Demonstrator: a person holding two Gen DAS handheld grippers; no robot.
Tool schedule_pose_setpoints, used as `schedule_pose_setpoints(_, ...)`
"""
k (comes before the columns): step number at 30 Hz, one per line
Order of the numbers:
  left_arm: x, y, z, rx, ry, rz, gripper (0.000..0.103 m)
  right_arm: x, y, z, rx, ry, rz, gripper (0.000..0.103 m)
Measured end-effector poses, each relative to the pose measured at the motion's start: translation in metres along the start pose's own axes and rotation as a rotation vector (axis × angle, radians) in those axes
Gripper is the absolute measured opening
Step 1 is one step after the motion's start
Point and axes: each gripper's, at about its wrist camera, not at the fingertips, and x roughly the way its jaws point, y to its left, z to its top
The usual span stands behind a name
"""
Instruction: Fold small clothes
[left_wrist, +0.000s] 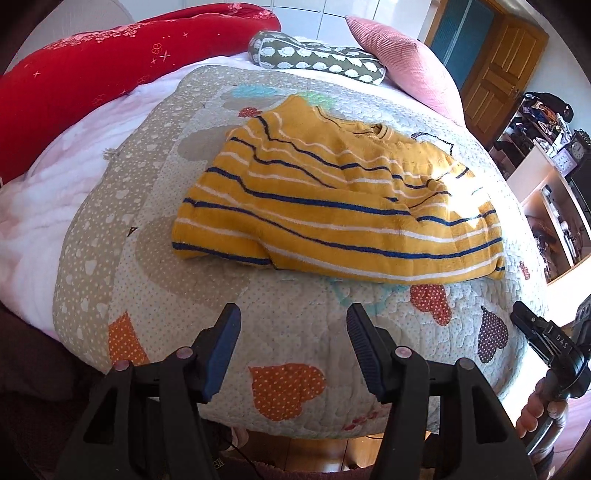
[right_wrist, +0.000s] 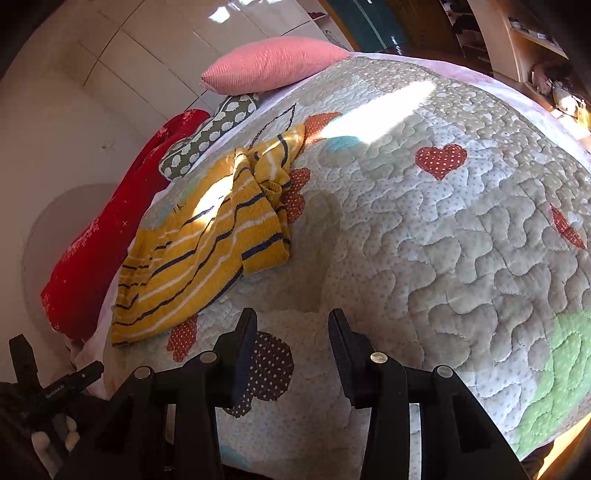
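Observation:
A small yellow sweater (left_wrist: 332, 206) with blue and white stripes lies partly folded on the quilted heart-pattern blanket (left_wrist: 295, 332). In the right wrist view the sweater (right_wrist: 207, 236) lies to the left, rumpled, with a sleeve bunched on top. My left gripper (left_wrist: 291, 314) is open and empty, hovering above the blanket just short of the sweater's near hem. My right gripper (right_wrist: 291, 317) is open and empty, above bare blanket (right_wrist: 443, 221) to the right of the sweater. The right gripper also shows at the right edge of the left wrist view (left_wrist: 546, 336).
A red bolster (left_wrist: 92, 85), a green patterned cushion (left_wrist: 314, 55) and a pink pillow (left_wrist: 402, 55) lie along the far side of the bed. Shelves with clutter (left_wrist: 554, 177) and a wooden door (left_wrist: 498, 74) stand to the right. The bed's near edge drops off below my grippers.

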Motion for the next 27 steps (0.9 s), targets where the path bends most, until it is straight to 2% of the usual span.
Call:
schedule_pose_setpoints(6, 0.028, -0.075, 0.07, 0.127, 0.042, -0.107, 0.06, 0.021, 0.005, 0.01, -0.03, 0.003, 0.015, 0.047)
schedule_pose_setpoints(8, 0.045, -0.112, 0.093, 0.18, 0.067, -0.152, 0.065, 0.027, 0.008, 0.015, -0.04, 0.005, 0.027, 0.048)
schedule_pose_setpoints(14, 0.114, -0.227, 0.139, 0.342, 0.178, -0.21, 0.065, 0.047, 0.019, 0.028, -0.063, 0.011, 0.089, 0.048)
schedule_pose_setpoints(16, 0.137, -0.26, 0.145, 0.41, 0.226, -0.181, 0.066, 0.052, 0.021, 0.029, -0.065, 0.009, 0.1, 0.048)
schedule_pose_setpoints(19, 0.168, -0.296, 0.149, 0.512, 0.265, -0.098, 0.066, 0.06, 0.022, 0.033, -0.06, 0.006, 0.115, 0.05)
schedule_pose_setpoints(22, 0.191, -0.315, 0.15, 0.583, 0.289, -0.026, 0.068, 0.068, 0.021, 0.038, -0.051, 0.0, 0.125, 0.05)
schedule_pose_setpoints(24, 0.203, -0.325, 0.149, 0.615, 0.318, 0.017, 0.074, 0.073, 0.02, 0.04, -0.049, -0.005, 0.123, 0.05)
schedule_pose_setpoints(27, 0.209, -0.335, 0.146, 0.645, 0.334, 0.035, 0.081, 0.08, 0.024, 0.043, -0.053, -0.02, 0.11, 0.05)
